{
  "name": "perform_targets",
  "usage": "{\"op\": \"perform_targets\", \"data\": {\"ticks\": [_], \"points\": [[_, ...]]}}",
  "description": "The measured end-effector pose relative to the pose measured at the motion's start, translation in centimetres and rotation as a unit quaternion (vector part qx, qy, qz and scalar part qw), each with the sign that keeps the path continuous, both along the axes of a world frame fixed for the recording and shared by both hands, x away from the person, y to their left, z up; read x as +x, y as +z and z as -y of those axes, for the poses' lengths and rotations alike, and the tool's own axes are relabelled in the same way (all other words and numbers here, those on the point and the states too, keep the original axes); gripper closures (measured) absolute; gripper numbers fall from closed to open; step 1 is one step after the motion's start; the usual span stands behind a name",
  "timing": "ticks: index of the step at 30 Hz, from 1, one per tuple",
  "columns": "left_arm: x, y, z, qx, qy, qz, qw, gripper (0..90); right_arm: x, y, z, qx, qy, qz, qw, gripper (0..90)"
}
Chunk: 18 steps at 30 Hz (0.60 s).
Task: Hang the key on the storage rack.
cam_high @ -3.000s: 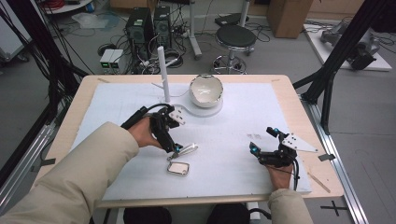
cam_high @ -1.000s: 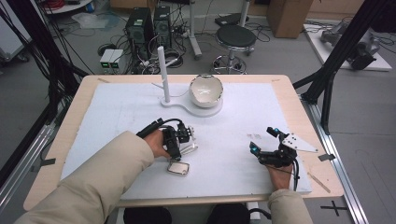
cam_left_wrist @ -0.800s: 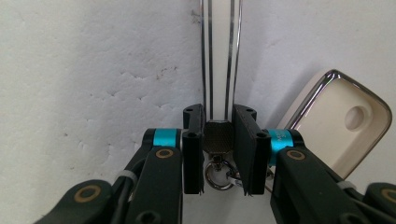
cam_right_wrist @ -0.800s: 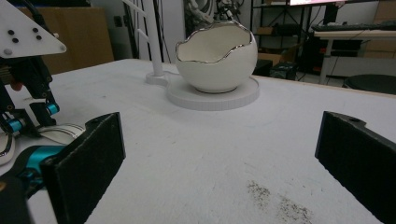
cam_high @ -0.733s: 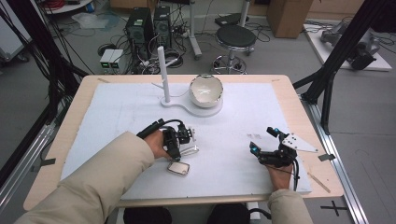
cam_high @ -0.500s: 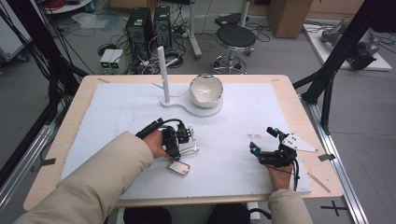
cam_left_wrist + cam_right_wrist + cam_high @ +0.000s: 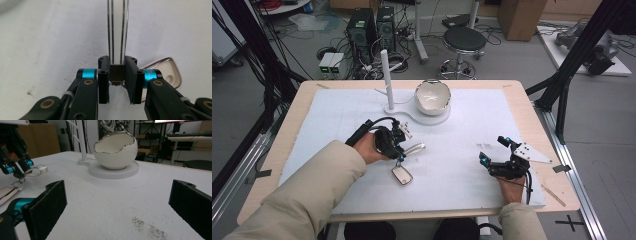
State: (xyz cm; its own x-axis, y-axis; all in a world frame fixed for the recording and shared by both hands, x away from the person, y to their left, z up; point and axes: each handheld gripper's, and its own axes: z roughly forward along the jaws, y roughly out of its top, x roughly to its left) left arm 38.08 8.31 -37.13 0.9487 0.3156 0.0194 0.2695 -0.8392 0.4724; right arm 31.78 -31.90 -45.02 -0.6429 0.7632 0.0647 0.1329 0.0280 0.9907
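High view first: I saw my left gripper point(image 7: 398, 150) on the white mat point(image 7: 472, 165), well in front of the egg-shaped bowl point(image 7: 432, 97), pinching a shiny metal keychain. Its long loop point(image 7: 414, 148) stuck out toward the bowl's side of the mat, and its flat tag point(image 7: 402, 174) lay on the mat just on the near side of the gripper, farther from the bowl. My right gripper point(image 7: 496, 156) sat well to the right of the keychain and nearer to me than the bowl, with its jaws spread.

Left gripper view: my jaws were pressed onto the small textured end point(image 7: 117, 72) of the loop, which ran straight away from them over the mat. The tag point(image 7: 167, 72) showed just behind the right jaw.

Right gripper view: my two black jaws stood wide apart with nothing between them. The bowl point(image 7: 116, 149) stood ahead on its round white base point(image 7: 113, 172), beside a thin white post point(image 7: 81, 141). Left of the bowl, my left gripper point(image 7: 18, 171) held the loop point(image 7: 37, 170) just above the mat.
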Motion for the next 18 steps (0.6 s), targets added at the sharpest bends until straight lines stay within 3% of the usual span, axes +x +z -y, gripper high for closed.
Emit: {"op": "perform_targets", "data": {"ticks": [4,7,9,11,15,18], "points": [[0.2,0.9,-1.5,-0.067,0.013,0.019,0.9975,74.3,0.0,0.0,0.0,-0.002,0.000,0.001,1.0000,0.6],[0.5,1.3,-2.8,-0.115,0.022,0.010,0.9931,74.3,0.0,0.0,0.0,-0.002,0.000,0.001,1.0000,0.6],[0.7,1.6,-3.6,-0.138,0.033,0.014,0.9898,74.3,0.0,0.0,0.0,-0.002,0.000,0.001,1.0000,0.6],[1.1,1.9,-4.4,-0.162,0.045,0.013,0.9856,74.3,0.0,0.0,0.0,-0.002,-0.001,0.002,1.0000,0.6],[1.9,2.6,-6.2,-0.224,0.071,0.009,0.9720,74.3,0.0,0.0,0.0,-0.004,0.000,0.003,1.0000,0.6],[2.7,3.2,-7.3,-0.246,0.086,0.013,0.9652,74.3,0.0,0.0,0.0,-0.005,-0.001,0.004,1.0000,0.6]]}}
